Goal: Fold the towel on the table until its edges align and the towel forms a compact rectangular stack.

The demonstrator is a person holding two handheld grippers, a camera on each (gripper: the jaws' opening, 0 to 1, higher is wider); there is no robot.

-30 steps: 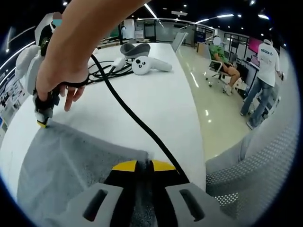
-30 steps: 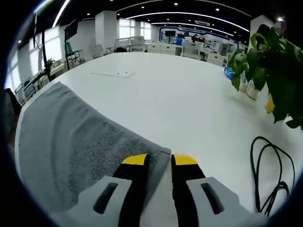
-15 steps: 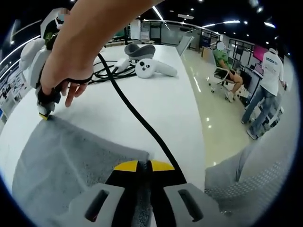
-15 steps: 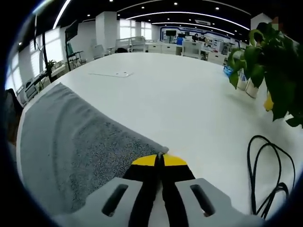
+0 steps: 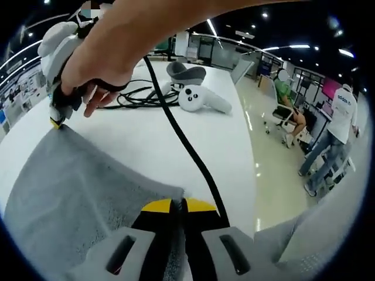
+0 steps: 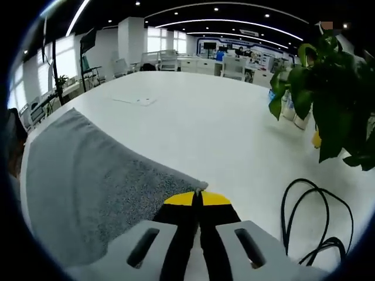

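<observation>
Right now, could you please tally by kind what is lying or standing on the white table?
Grey towel: 1
White VR controller: 1
Grey headset-like device: 1
Black cable bundle: 1
Potted plant: 1
Flat white sheet: 1
Total: 6

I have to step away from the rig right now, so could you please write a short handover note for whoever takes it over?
Left gripper: shut on a corner of the grey towel.
Right gripper: shut on the neighbouring towel corner; in the left gripper view it sits at the far corner under the person's hand.
Towel: one layer, spread on the white table, the pinched edge slightly raised.
Nearby: black cable, white controller, potted plant.
Done: both corners gripped.
Left: every fold.
</observation>
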